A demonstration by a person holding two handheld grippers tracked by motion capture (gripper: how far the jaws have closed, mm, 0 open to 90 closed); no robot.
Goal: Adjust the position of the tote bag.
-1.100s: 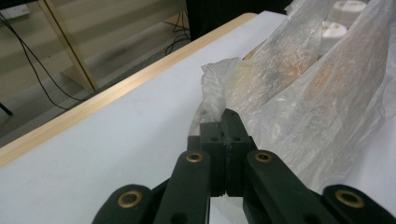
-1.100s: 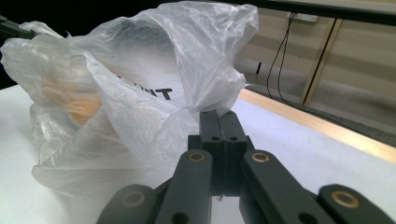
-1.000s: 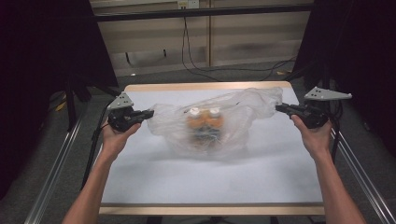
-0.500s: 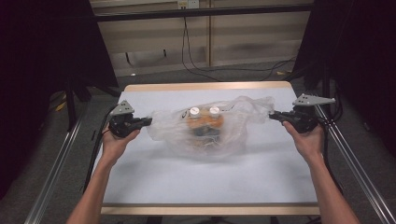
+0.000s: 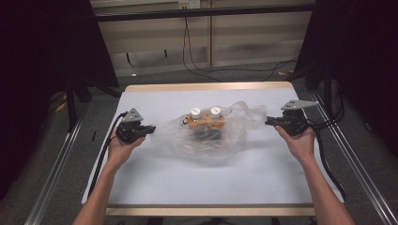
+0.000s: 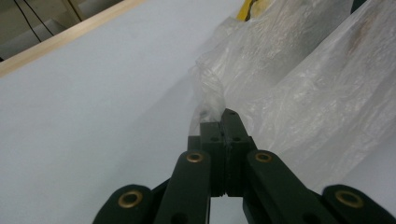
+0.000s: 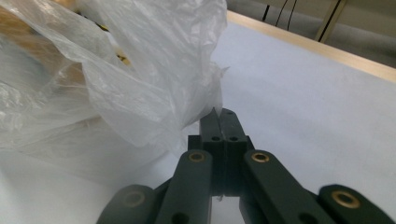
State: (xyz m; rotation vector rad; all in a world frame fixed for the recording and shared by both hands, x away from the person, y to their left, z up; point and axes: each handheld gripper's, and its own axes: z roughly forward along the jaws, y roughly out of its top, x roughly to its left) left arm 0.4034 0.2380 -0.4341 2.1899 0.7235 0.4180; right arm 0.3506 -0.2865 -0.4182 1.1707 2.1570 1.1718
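Clear plastic bag (image 5: 206, 133) of bottles, left gripper (image 5: 149, 130) and right gripper (image 5: 268, 122) pinching its ends

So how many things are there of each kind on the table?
Clear plastic bag: 1
White-capped bottles inside the bag: 2
Grippers, the left gripper and the right gripper, each shut on a bag end: 2
Total: 5
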